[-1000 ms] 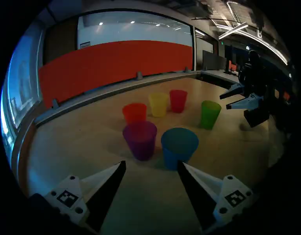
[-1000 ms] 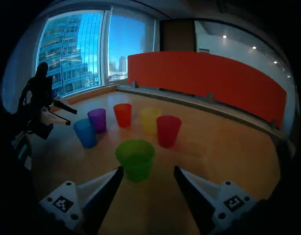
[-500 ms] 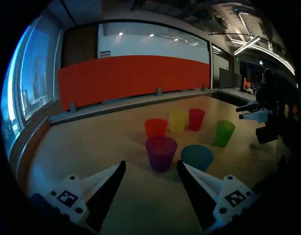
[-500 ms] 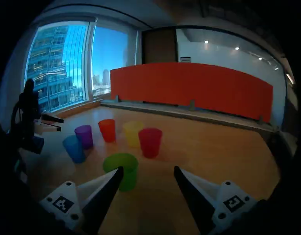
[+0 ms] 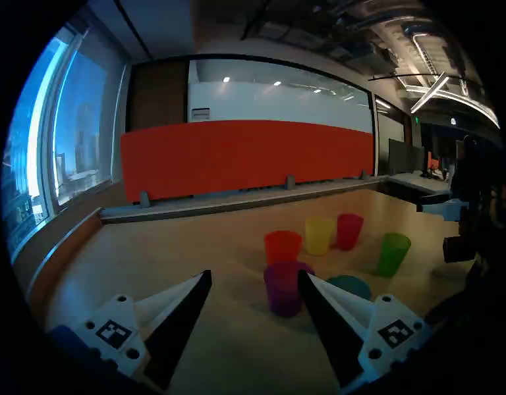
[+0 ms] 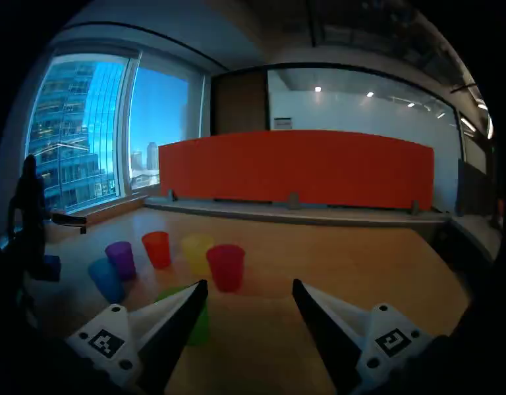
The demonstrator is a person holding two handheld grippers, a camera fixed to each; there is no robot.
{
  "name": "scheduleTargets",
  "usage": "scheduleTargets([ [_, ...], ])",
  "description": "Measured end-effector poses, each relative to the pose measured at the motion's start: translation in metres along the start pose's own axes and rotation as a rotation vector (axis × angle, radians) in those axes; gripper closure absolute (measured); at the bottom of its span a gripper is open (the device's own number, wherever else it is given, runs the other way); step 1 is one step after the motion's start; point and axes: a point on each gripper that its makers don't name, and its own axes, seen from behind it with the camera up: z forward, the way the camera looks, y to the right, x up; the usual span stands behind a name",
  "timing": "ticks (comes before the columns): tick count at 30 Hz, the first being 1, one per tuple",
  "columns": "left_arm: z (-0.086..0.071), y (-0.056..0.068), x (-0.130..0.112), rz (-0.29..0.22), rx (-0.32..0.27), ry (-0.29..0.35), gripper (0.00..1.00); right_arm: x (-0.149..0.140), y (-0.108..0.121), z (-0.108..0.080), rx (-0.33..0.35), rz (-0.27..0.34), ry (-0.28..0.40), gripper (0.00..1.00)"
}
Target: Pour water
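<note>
Six plastic cups stand grouped on the wooden table (image 5: 187, 263). In the left gripper view the purple cup (image 5: 284, 288) is nearest, just beyond my open left gripper (image 5: 253, 275). The blue cup (image 5: 348, 286) is partly hidden by the right finger. Behind them stand the orange cup (image 5: 282, 247), yellow cup (image 5: 318, 234), red cup (image 5: 349, 230) and green cup (image 5: 392, 253). My right gripper (image 6: 248, 284) is open and holds nothing. Its left finger covers part of the green cup (image 6: 199, 326). Farther off are the red cup (image 6: 225, 266), yellow cup (image 6: 197, 253), orange cup (image 6: 156, 249), purple cup (image 6: 121, 259) and blue cup (image 6: 107, 279).
An orange partition (image 5: 246, 158) runs along the table's far edge, with tall windows (image 6: 75, 145) to one side. The other gripper (image 5: 450, 210) hangs at the right of the left gripper view. A person's dark outline (image 6: 29, 210) stands at the left of the right gripper view.
Both grippers have drawn back from the cups and tilted upward. The cups now look smaller and sit lower in both views. Both stay open.
</note>
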Motion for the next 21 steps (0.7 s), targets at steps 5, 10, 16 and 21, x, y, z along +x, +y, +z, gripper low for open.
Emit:
scheduleTargets([
  [5, 0.0, -0.006, 0.009, -0.009, 0.042, 0.037, 0.03, 0.016, 0.015, -0.001, -0.076, 0.021, 0.074, 0.0],
  [10, -0.002, -0.016, 0.021, -0.035, 0.099, 0.088, 0.03, 0.026, 0.024, -0.004, -0.125, 0.046, 0.127, 0.01],
  [16, -0.007, -0.023, 0.035, -0.063, 0.15, 0.156, 0.03, 0.039, 0.034, -0.006, -0.188, 0.05, 0.185, 0.01],
  [21, -0.008, -0.028, 0.044, -0.057, 0.189, 0.185, 0.03, 0.047, 0.039, -0.008, -0.235, 0.041, 0.218, 0.01],
])
